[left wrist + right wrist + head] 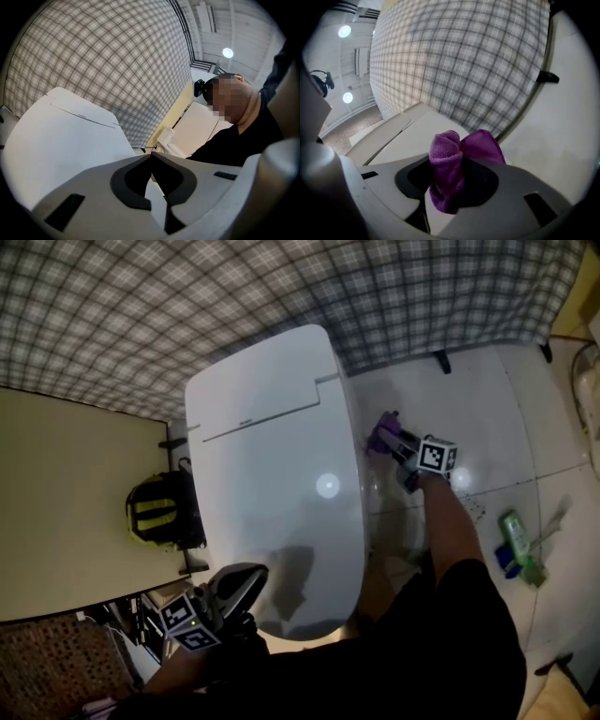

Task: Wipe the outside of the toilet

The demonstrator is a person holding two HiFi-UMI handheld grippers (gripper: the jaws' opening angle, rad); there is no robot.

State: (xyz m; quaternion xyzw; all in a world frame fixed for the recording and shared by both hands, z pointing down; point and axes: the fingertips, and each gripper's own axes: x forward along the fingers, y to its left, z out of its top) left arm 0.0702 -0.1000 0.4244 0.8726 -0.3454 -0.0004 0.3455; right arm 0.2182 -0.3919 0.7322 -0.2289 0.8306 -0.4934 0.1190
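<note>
Two grippers are sharing this job. The right gripper [403, 446] is clamping a purple cloth [449, 164], bunched into a wad between its jaws, and is hanging low beside the right flank of the toilet [258, 381], close over the tiled floor [487, 409]. The left gripper [248, 576] is hovering by the front left of the closed lid [281, 512], its jaws pressed together on nothing.

From the head view the cloth seems to be lying just beside the porcelain, though I cannot be sure whether it is touching.

The main risk, as I am judging it, is sitting in that wad; only a small fold is poking out past the jaw tips, so a stroke pressed at a slant could be bringing hard plastic against the toilet instead of cloth; friction on the wall could also be dragging the cloth loose from the clamp.

A green bottle [514, 538] is sitting on the floor off to the right; a wide outward swing of that arm could be knocking it.
</note>
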